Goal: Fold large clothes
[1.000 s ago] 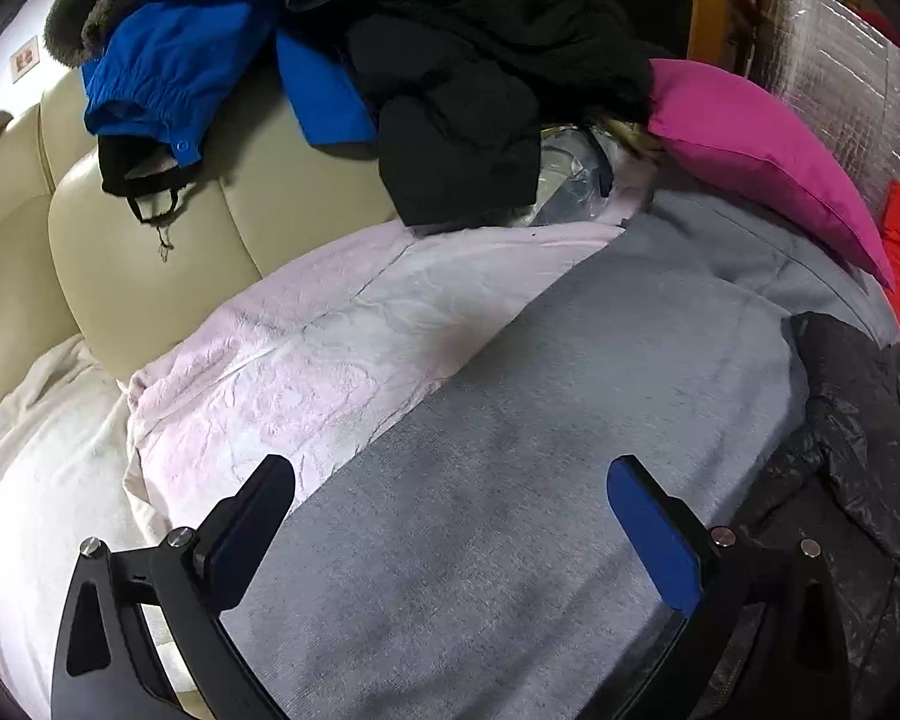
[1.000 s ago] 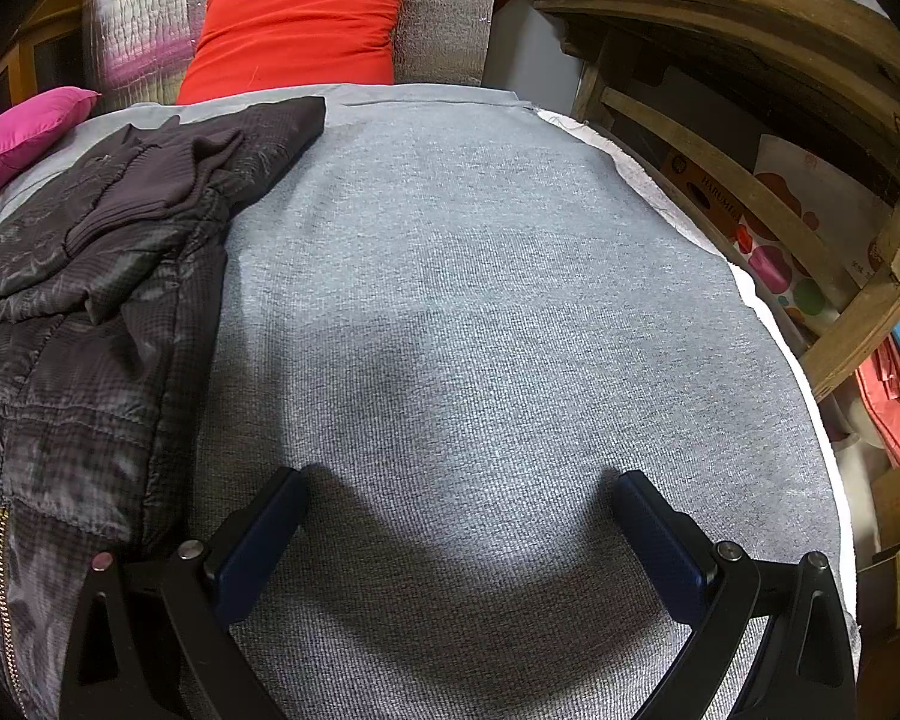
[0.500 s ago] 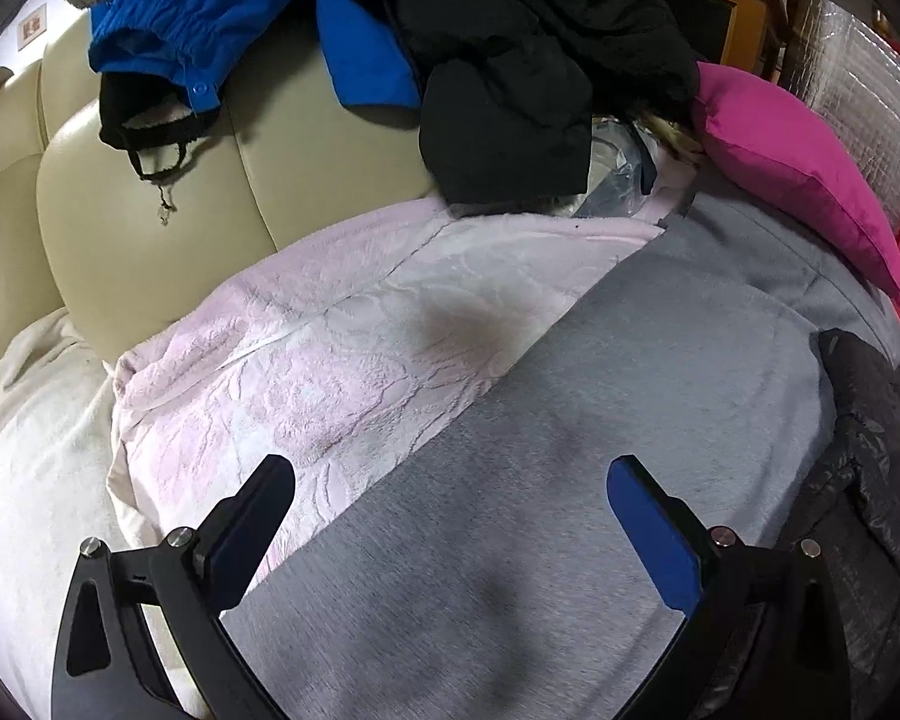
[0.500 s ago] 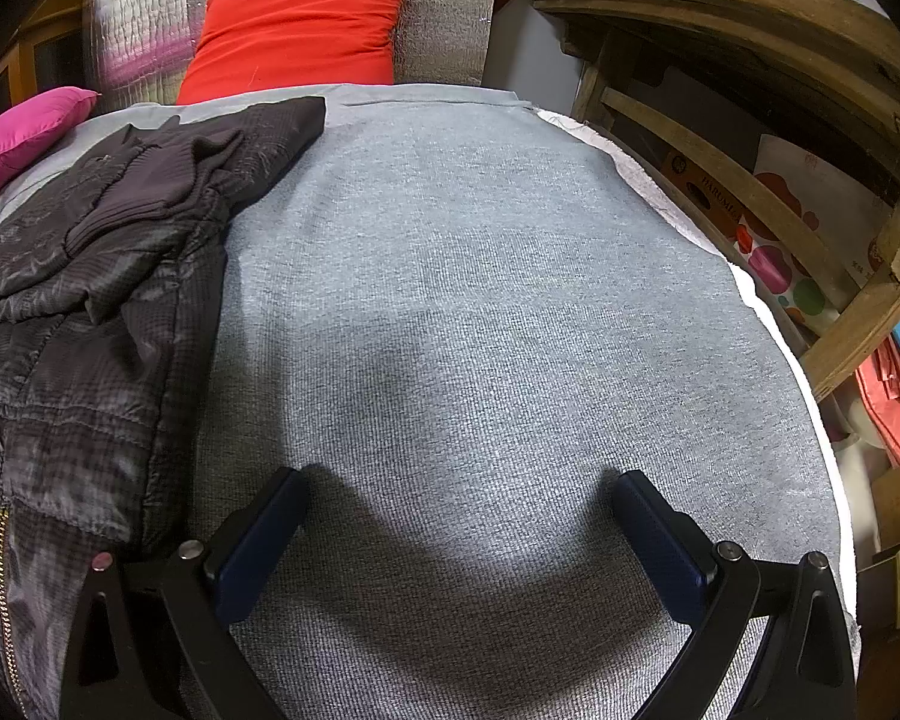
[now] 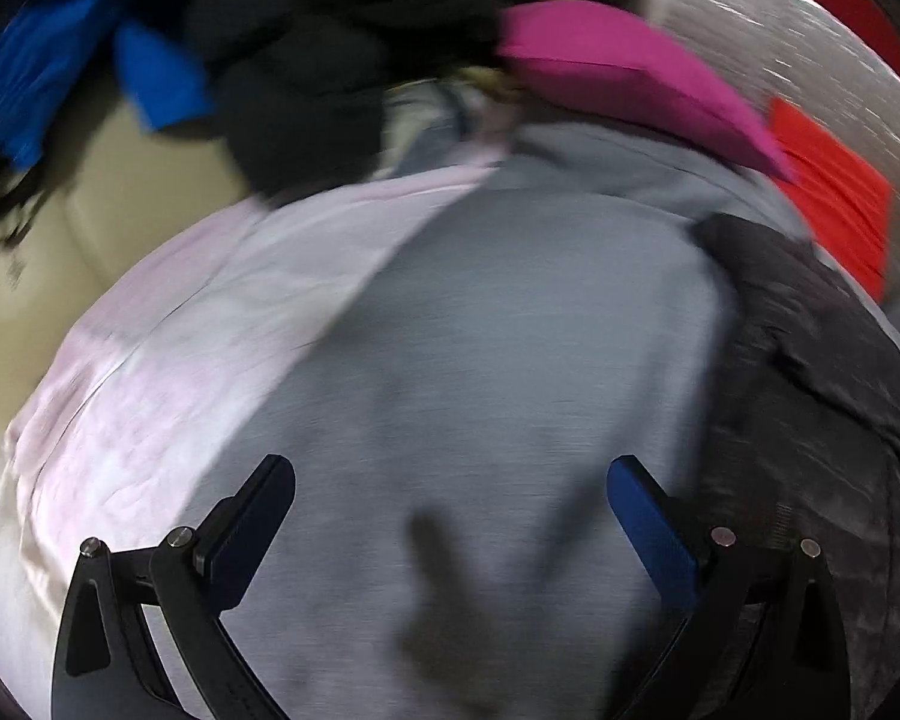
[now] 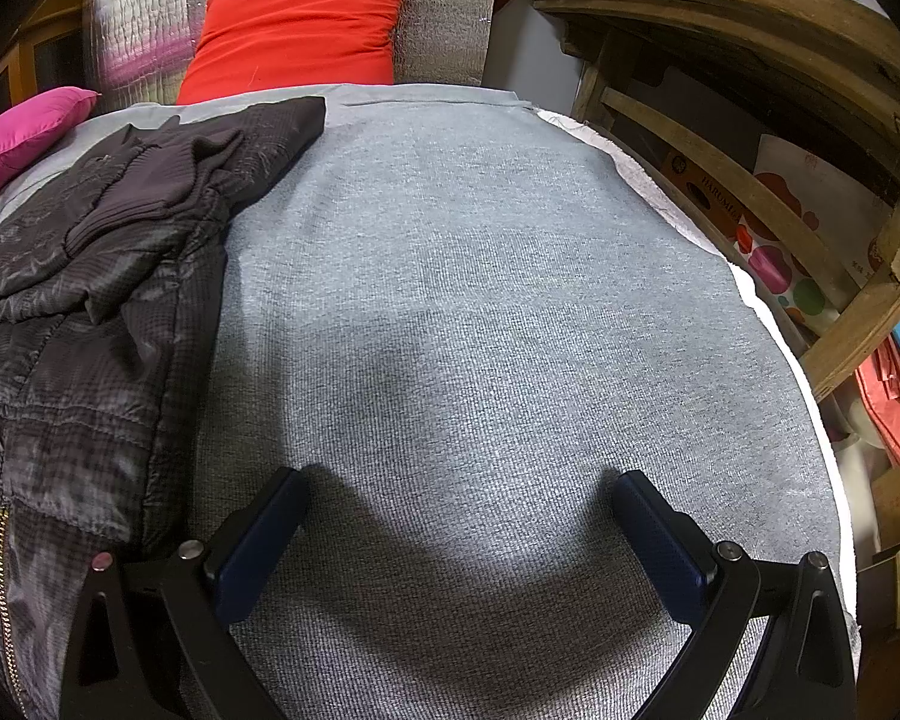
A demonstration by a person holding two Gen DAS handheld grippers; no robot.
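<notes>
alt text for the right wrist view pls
Open right gripper hovers over a grey cloth, holding nothing. A dark quilted jacket lies at left, a red pillow at the far end, wooden shelves at right.

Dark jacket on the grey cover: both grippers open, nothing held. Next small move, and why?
Probably bring the right gripper leftward to the dark jacket and close on its near edge. Both it and the left gripper are open over bare grey cover, and the jacket lies crumpled and unfolded just beside the right one.
</notes>
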